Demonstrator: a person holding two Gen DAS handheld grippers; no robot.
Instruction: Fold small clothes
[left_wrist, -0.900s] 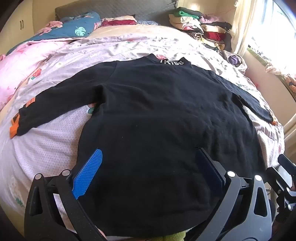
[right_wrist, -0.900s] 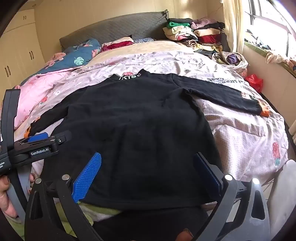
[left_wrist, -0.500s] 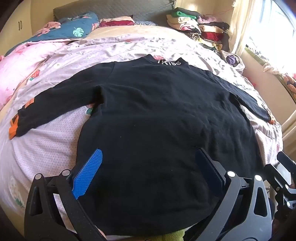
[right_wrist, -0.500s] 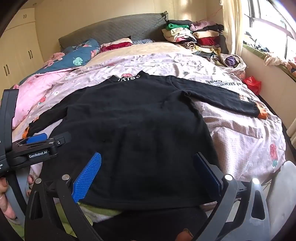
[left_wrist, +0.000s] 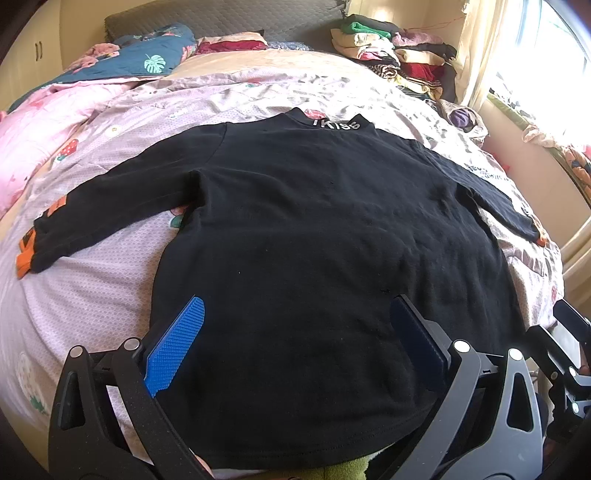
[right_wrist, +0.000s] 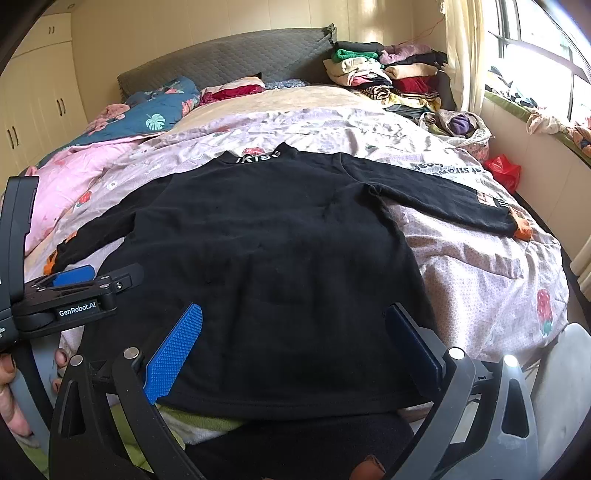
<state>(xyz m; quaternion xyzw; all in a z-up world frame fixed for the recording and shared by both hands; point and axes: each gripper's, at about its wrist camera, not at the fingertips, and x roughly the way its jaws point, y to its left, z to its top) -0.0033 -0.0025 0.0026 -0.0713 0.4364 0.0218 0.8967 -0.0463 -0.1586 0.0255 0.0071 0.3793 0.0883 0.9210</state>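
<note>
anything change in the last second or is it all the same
Almost nothing changed. Both views crept slightly toward the black shirt; nothing was gripped or released. The left claw and right claw stay wide open, and the shirt stays flat on the bed, sleeves spread.

Black shirt (right_wrist: 266, 258) lies flat on bed (right_wrist: 480, 280), collar at 12 o'clock. Right gripper (right_wrist: 291, 343) open above hem; left gripper (right_wrist: 74, 291) at 9 o'clock.

I've eased both views down and in a touch: the black shirt (left_wrist: 314, 240) sits a little lower in the left wrist view, and my left gripper (right_wrist: 74, 291) has crept slightly further in from the right view's left edge.
</note>
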